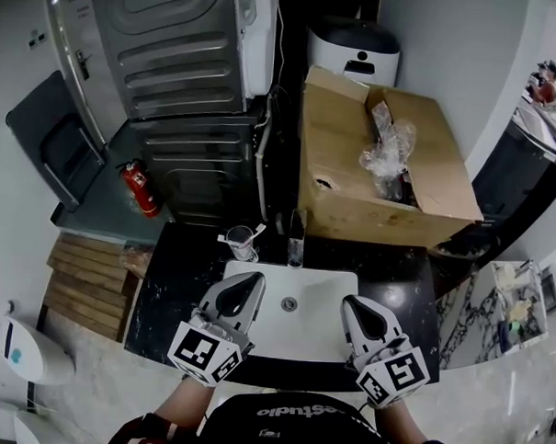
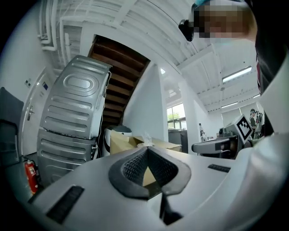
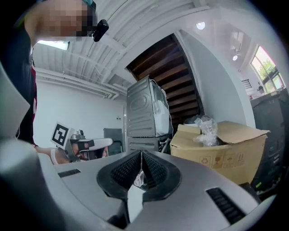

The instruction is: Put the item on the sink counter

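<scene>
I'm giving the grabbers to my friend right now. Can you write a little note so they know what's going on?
Left gripper: shut, empty, over the left edge of the white basin.
Right gripper: shut, empty, over the basin's right side.
Things: a clear cup stands on the black counter, behind the basin's left corner. An open cardboard box sits behind the counter.
Done: possibly the placing, if the cup is the item; the pictures do not settle that.
Left: if not, find the item and set it on the counter.

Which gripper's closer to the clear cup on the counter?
The left gripper: the clear cup stands on the black counter just past its tips. The right gripper sits across the white basin, farther off.
</scene>
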`<state>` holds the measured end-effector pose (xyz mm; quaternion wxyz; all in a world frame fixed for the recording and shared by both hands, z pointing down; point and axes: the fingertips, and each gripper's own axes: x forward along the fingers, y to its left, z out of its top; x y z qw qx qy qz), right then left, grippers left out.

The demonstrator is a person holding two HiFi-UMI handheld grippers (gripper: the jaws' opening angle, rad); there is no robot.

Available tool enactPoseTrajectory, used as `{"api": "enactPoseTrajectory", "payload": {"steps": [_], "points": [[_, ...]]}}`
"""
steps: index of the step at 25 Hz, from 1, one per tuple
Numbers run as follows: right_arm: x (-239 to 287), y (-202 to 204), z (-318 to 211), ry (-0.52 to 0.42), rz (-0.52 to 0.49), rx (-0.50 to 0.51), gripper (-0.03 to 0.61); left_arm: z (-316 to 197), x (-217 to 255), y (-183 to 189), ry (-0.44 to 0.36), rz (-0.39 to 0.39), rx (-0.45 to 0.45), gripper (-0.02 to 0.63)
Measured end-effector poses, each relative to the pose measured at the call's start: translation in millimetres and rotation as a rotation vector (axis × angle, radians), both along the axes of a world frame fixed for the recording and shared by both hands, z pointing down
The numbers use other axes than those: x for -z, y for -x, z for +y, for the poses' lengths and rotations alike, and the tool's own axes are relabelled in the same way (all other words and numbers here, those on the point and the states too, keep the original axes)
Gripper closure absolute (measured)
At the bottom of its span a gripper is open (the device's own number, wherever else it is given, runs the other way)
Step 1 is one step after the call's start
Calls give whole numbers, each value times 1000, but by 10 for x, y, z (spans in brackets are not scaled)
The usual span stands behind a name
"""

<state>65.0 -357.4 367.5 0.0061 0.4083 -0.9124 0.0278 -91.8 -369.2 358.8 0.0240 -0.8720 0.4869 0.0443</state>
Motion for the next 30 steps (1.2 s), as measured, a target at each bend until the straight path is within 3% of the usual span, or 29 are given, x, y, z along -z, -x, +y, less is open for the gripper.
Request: {"api": "enactPoseTrajectory", "payload": {"steps": [13,30], "points": [[23,37,185,-27,34,47,537,142,-18,-161,16,-5,-41,598],[47,-173,237,-21,25,0,537,110,-85,-275,42,11,-59,598]]}}
